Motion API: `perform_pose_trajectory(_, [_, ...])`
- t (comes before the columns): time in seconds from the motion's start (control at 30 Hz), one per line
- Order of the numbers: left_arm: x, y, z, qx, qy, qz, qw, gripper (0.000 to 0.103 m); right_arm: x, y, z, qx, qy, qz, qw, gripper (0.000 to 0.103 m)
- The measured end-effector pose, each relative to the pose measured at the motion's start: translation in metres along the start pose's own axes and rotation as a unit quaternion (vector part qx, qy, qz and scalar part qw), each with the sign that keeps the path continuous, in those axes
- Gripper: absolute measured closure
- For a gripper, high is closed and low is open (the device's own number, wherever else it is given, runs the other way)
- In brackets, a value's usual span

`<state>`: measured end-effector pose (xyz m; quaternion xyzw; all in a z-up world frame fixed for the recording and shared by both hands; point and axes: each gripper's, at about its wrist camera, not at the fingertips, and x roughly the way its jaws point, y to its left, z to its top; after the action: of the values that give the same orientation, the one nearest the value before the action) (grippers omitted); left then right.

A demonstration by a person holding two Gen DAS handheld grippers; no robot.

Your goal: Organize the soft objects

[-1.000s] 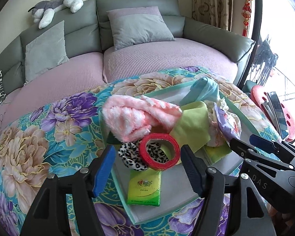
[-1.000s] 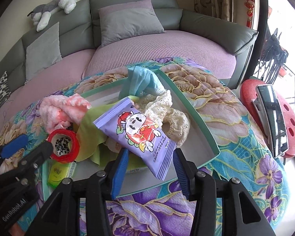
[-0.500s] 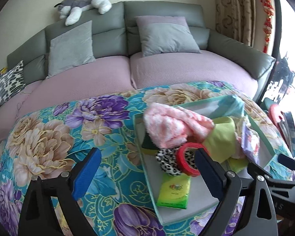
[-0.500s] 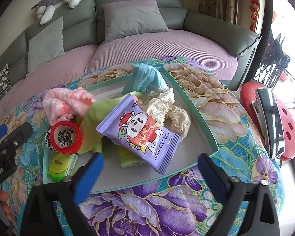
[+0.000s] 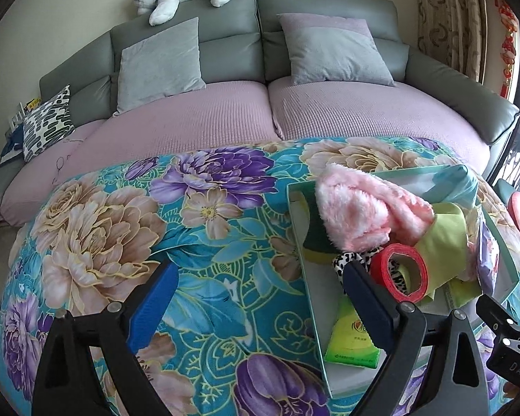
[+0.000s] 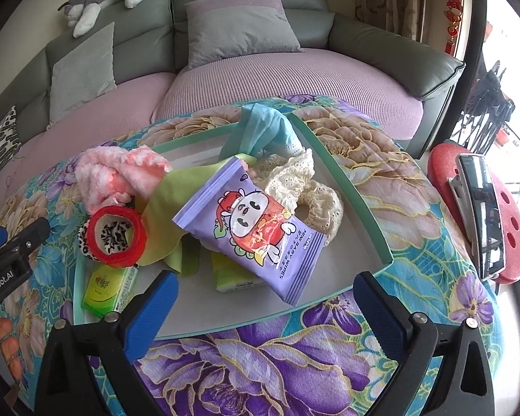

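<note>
Pulled back and spread wide since a second ago: left claw (image 5: 256, 291), then over the red tape ring (image 5: 400, 270), now over bare floral cloth left of the tray (image 5: 296, 228); right claw (image 6: 265, 300) let go of the purple wipes pack (image 6: 251, 223), now empty at the tray's near edge. Soft things all piled in the tray: pink fluffy cloth (image 5: 357, 211), green cloth (image 6: 166, 204), lace (image 6: 294, 180); fits sorting done or paused. Flowered counter (image 5: 121, 225), grey sofa (image 5: 225, 45) behind.
</note>
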<state>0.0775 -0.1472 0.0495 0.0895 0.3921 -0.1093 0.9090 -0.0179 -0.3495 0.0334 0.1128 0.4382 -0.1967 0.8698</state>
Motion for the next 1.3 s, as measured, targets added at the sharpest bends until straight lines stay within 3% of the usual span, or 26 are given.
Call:
perform_pose_trajectory(0.53, [-0.018, 0.008, -0.004, -0.002, -0.003, 0.011, 0.9999, 0.007, -0.019, 0.008, -0.009, -0.028, 0.001, -0.003, 1.000, 0.001])
perform_pose_trajectory(1.3, [-0.039, 0.044, -0.051, -0.024, 0.034, 0.028, 0.9988, 0.007, -0.041, 0.048, -0.044, -0.074, 0.015, 0.028, 0.997, 0.000])
